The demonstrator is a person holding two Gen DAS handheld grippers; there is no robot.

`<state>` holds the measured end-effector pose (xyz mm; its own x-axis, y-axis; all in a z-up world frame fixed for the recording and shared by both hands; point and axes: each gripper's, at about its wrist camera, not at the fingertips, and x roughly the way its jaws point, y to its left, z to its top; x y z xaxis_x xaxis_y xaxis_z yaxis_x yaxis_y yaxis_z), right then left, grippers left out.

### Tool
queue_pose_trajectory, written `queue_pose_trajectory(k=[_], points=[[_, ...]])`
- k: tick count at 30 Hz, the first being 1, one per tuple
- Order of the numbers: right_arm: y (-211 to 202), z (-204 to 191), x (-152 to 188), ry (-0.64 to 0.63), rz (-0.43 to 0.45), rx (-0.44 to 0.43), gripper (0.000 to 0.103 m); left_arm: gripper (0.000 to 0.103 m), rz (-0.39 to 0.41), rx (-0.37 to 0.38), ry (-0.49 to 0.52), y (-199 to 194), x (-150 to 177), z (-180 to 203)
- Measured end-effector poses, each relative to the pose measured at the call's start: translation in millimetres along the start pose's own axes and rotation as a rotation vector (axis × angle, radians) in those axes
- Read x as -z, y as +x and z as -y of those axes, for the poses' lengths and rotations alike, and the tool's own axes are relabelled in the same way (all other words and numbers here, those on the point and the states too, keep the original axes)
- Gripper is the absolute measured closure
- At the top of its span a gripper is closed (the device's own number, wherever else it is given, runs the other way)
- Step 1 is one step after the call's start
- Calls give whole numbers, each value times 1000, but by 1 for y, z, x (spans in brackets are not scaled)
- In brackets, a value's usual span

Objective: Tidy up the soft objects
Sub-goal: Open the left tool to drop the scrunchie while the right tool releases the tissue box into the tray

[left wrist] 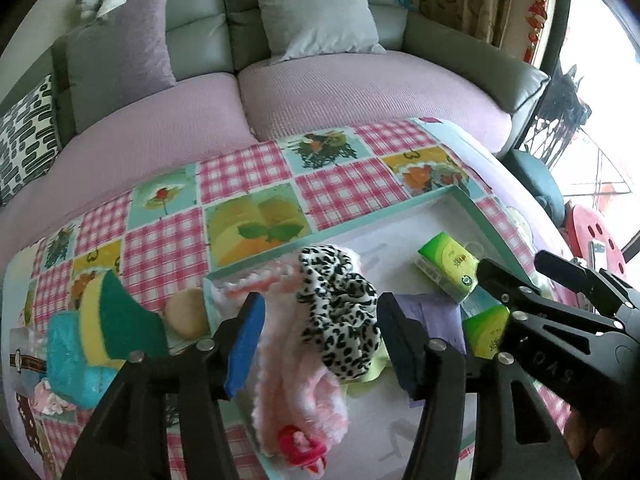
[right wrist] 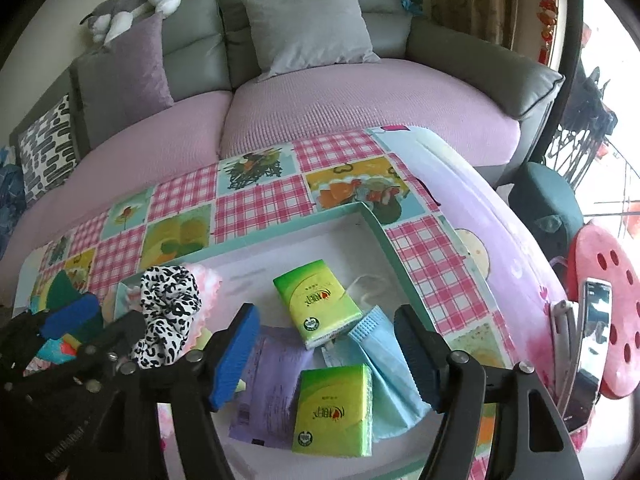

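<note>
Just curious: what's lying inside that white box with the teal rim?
In the box: a leopard scrunchie, pink fluffy cloth, two green tissue packs, a blue mask, a purple packet. Anything beneath them is hidden.

Counts around the white tray (right wrist: 360, 216)

Inside the tray: two green tissue packs (right wrist: 316, 304) (right wrist: 332, 408), one purple packet (right wrist: 272, 380), one blue face mask (right wrist: 384, 356), one leopard-print scrunchie (left wrist: 340, 312), one pink fluffy sock (left wrist: 296, 392). Left of the tray: one green-and-yellow sponge (left wrist: 120, 316), one teal cloth (left wrist: 70, 360), one beige puff (left wrist: 186, 312).
</note>
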<state>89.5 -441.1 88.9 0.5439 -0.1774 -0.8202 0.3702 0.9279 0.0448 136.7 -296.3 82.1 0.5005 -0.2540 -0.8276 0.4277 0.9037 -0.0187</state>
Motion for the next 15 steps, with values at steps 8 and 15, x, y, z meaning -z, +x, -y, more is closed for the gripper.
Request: queue_pose_trajectory(k=[8, 15], points=[[-2, 9, 3, 29, -72, 29, 22, 34, -19, -110, -114, -6, 3, -38], [3, 15, 9, 41, -134, 60, 2, 15, -74, -162, -198, 7, 16, -66]])
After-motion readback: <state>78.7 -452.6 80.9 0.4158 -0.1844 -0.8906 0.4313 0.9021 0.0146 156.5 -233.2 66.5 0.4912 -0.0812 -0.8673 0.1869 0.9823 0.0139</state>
